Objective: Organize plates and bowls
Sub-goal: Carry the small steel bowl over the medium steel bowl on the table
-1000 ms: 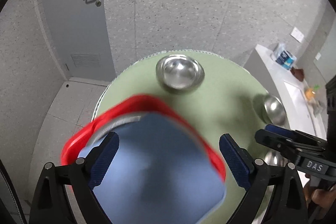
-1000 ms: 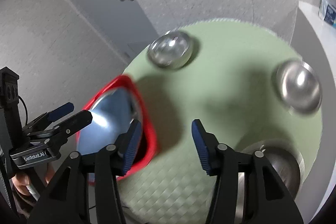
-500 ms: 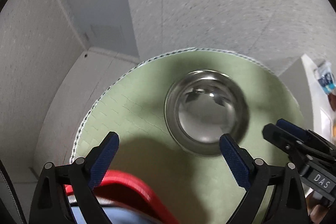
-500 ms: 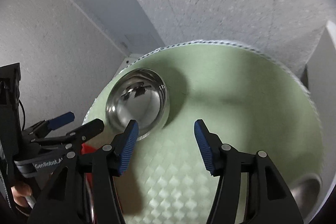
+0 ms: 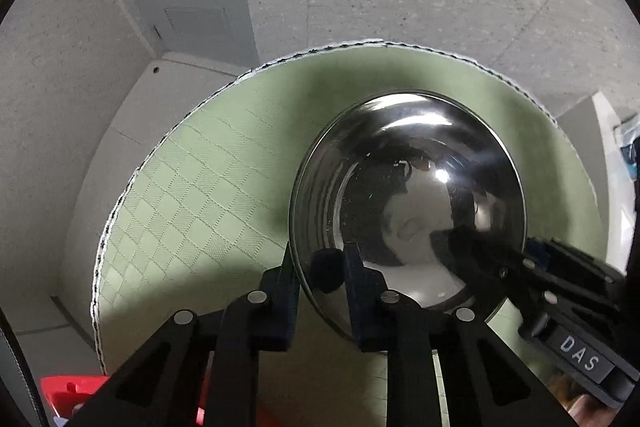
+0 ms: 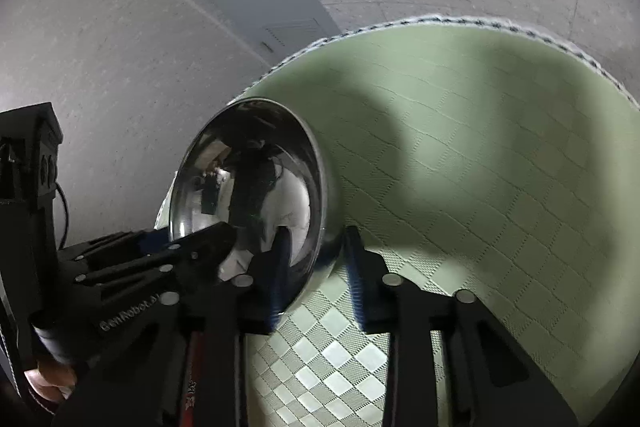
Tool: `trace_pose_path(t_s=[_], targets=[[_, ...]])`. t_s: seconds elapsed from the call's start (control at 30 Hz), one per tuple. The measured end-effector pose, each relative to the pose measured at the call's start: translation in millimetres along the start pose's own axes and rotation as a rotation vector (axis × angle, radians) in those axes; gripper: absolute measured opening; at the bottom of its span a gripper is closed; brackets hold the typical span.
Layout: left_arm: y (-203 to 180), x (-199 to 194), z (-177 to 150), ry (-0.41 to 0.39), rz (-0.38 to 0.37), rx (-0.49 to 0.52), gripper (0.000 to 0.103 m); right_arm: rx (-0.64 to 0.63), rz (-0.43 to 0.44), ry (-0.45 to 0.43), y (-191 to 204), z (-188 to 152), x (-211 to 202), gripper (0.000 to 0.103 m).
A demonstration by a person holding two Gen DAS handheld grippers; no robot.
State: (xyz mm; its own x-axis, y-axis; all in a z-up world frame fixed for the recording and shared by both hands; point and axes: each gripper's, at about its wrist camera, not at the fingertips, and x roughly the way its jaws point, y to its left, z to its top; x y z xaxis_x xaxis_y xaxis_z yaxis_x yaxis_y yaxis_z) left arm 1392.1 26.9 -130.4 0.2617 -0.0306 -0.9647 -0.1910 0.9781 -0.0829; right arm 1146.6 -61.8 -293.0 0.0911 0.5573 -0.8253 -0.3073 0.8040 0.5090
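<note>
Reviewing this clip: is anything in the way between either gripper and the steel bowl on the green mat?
Nothing visible. The left gripper is shut on the steel bowl's near rim; the right gripper straddles its opposite rim, jaws closing. Only bare green mat surrounds it.

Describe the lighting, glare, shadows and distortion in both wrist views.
Left wrist view: fisheye bends the round green mat and walls; the steel bowl carries a small bright glare spot and dark mirrored reflections; a dark shadow lies on the mat under the left gripper. Right wrist view: the same curving; broad soft shadows cross the mat; the bowl reflects dark shapes; focus is sharp.
</note>
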Motion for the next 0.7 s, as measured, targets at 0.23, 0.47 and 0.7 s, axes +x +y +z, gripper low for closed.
trace_pose_path(t_s=[0.23,0.47,0.7], targets=[[-5,-27,-12,-0.079,-0.043,0.02,0.015,-0.001,-0.004,-0.062,7,-7,-26,0.024],[-15,-79,-45,-0.18,-0.102,0.091,0.015,0.001,-0.035,-0.176,32,-42,-84,0.024],[-26,-125,-103,-0.262,-0.167,0.204,0.015,0.027,-0.088,-0.296,65,-106,-144,0.024]])
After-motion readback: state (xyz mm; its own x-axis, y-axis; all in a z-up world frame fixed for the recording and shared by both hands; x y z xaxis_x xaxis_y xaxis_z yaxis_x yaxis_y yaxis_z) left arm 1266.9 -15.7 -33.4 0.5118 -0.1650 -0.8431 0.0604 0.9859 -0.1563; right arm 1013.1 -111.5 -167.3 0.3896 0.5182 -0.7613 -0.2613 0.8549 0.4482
